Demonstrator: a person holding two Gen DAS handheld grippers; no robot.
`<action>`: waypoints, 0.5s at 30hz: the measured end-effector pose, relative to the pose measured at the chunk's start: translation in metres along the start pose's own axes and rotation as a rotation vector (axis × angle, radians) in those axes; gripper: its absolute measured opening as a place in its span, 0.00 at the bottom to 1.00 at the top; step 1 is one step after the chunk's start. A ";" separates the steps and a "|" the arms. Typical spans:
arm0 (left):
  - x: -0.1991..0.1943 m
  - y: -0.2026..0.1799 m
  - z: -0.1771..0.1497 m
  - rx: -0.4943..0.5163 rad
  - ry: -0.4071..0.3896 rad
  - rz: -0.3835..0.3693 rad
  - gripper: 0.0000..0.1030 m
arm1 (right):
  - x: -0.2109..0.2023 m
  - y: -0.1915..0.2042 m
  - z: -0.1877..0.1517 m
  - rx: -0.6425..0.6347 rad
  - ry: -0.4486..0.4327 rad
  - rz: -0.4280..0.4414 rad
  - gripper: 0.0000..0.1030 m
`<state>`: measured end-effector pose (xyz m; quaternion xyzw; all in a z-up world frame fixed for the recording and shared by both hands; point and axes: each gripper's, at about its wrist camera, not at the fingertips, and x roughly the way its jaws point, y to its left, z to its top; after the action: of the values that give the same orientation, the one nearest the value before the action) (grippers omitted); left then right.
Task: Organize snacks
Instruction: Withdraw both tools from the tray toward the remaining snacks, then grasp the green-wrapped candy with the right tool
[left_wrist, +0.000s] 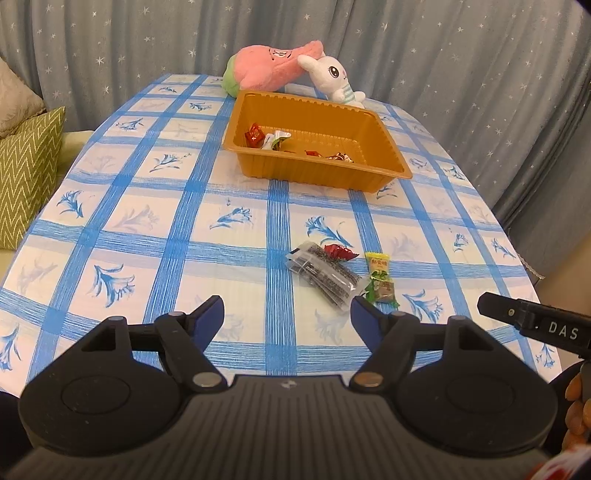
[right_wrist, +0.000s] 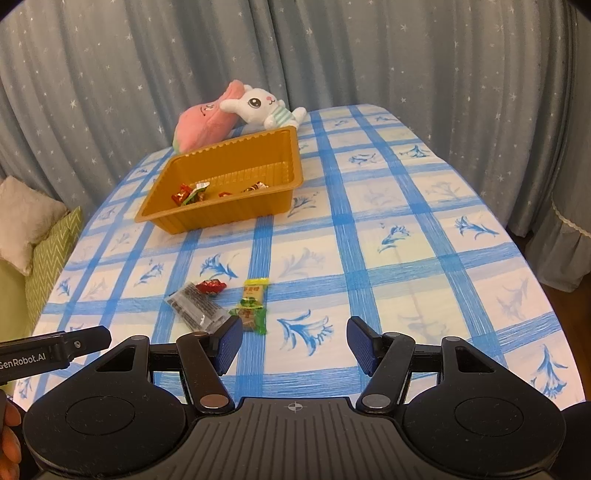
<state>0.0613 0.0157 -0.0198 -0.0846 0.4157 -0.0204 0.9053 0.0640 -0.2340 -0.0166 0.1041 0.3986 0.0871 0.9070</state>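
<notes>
An orange plastic tray (left_wrist: 384, 146) (right_wrist: 291, 162) sits at the far middle of the table and holds several wrapped candies (left_wrist: 275, 140) (right_wrist: 190, 194). Loose snacks lie on the cloth nearer me: a clear packet of dark bars (left_wrist: 323, 275) (right_wrist: 197, 304), a red candy (left_wrist: 340, 253) (right_wrist: 210, 286), a yellow candy (left_wrist: 376, 263) (right_wrist: 254, 292) and a green-edged candy (left_wrist: 382, 290) (right_wrist: 251, 317). My left gripper (left_wrist: 288, 321) is open and empty, just short of the snacks. My right gripper (right_wrist: 293, 341) is open and empty, right of them.
A pink plush (left_wrist: 266, 70) (right_wrist: 203, 123) and a white rabbit plush (left_wrist: 334, 75) (right_wrist: 264, 107) lie behind the tray. Blue checked cloth (left_wrist: 166, 221) (right_wrist: 406, 240) covers the table. Green cushion (left_wrist: 26, 177) at left. Starred curtain (left_wrist: 461, 55) behind.
</notes>
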 end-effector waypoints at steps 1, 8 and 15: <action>0.002 0.000 0.000 0.000 0.002 0.002 0.71 | 0.002 0.000 -0.001 -0.002 0.002 -0.002 0.61; 0.019 0.005 0.002 -0.010 0.024 0.008 0.71 | 0.021 0.002 -0.008 -0.050 0.028 -0.009 0.61; 0.040 0.011 0.008 -0.024 0.045 0.007 0.71 | 0.054 0.010 -0.018 -0.166 0.048 0.006 0.61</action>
<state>0.0933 0.0232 -0.0460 -0.0935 0.4365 -0.0141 0.8947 0.0861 -0.2088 -0.0638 0.0275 0.4111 0.1248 0.9026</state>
